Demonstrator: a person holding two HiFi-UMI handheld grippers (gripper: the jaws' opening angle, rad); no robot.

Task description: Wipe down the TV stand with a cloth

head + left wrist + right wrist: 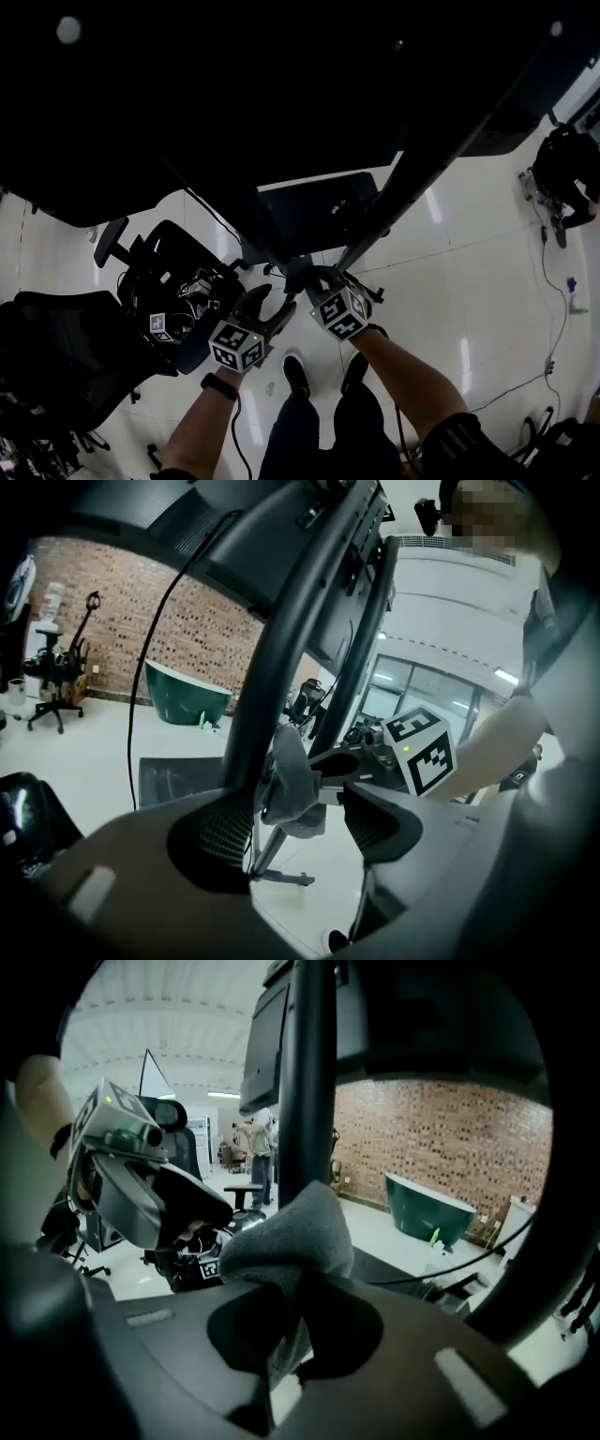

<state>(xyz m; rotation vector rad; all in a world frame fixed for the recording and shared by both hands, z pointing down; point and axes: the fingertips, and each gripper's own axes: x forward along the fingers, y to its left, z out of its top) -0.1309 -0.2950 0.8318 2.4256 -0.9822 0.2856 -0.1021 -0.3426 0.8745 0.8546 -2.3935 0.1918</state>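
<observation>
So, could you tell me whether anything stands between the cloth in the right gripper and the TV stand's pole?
Nothing visible does. The right gripper is shut on the cloth, which appears to rest right against the pole. The left gripper is open alongside, not in between.

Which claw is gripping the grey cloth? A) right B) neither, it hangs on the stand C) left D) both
A: in the right gripper view the right claw is closed on the grey cloth, while the left claw stands open, its pads pressing nothing.
</observation>
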